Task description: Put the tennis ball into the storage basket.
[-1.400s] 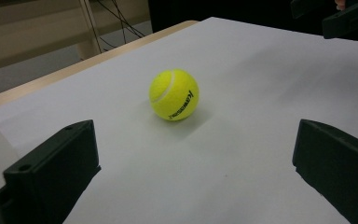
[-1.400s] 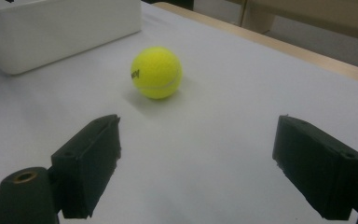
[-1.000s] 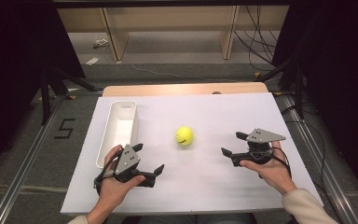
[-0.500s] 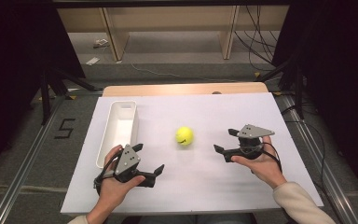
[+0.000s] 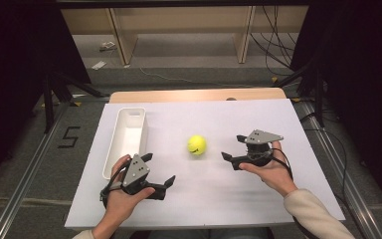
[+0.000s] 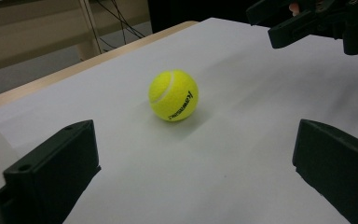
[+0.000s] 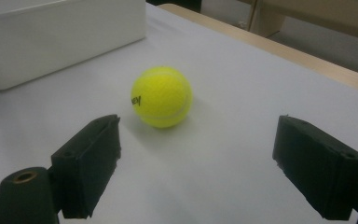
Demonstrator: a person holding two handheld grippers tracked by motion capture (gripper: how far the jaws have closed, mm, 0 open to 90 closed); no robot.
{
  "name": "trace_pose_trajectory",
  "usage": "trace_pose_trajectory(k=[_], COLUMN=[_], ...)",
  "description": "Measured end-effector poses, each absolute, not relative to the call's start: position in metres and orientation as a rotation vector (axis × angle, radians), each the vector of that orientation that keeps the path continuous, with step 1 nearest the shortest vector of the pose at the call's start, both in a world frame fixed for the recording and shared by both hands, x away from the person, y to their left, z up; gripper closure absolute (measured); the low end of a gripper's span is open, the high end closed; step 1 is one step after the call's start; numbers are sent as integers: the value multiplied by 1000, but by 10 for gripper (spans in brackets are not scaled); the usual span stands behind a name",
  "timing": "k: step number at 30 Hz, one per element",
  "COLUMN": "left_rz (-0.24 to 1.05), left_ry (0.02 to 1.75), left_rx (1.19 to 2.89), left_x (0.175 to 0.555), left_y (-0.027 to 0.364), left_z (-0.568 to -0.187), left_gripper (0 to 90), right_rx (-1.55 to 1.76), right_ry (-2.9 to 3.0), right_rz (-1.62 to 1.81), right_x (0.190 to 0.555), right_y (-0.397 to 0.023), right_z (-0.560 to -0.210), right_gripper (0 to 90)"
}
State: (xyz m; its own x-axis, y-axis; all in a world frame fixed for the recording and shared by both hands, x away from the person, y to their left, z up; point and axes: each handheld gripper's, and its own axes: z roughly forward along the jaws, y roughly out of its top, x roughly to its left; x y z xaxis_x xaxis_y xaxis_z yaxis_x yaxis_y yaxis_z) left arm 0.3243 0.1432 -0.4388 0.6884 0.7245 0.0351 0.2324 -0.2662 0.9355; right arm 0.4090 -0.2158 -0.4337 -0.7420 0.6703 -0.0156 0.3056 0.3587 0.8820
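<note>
A yellow tennis ball [image 5: 197, 145] rests on the white tabletop [image 5: 278, 114], near its middle. My right gripper [image 5: 231, 148] is held just to the ball's right, open, with its jaws pointing at the ball and nothing between them. In the right gripper view the ball [image 7: 161, 96] lies a short way beyond the open jaws. My left gripper [image 5: 159, 169] sits near the front edge, open and empty. In the left gripper view the ball [image 6: 173, 95] is farther off, with the other gripper [image 6: 307, 23] behind it.
A long white bin [image 5: 127, 139] stands on the left of the table, just behind the left hand; its side wall [image 7: 60, 37] appears beyond the ball. A wooden strip [image 5: 194, 94] runs along the far edge. Black stands and cables flank the table.
The right gripper has moved left across the table, closer to the ball. The left gripper and the ball have stayed where they were.
</note>
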Motion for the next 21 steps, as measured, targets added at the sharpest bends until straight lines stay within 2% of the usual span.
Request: trace_pose_trajectory(k=[21], left_rz=[569], left_ry=[754], left_rx=[1822], left_x=[324], left_y=[143], left_z=[-438], left_gripper=[0], right_rx=[833], right_ry=[2277], right_rz=[1343], right_x=[424], right_y=[-190], right_z=[-435], right_gripper=[156])
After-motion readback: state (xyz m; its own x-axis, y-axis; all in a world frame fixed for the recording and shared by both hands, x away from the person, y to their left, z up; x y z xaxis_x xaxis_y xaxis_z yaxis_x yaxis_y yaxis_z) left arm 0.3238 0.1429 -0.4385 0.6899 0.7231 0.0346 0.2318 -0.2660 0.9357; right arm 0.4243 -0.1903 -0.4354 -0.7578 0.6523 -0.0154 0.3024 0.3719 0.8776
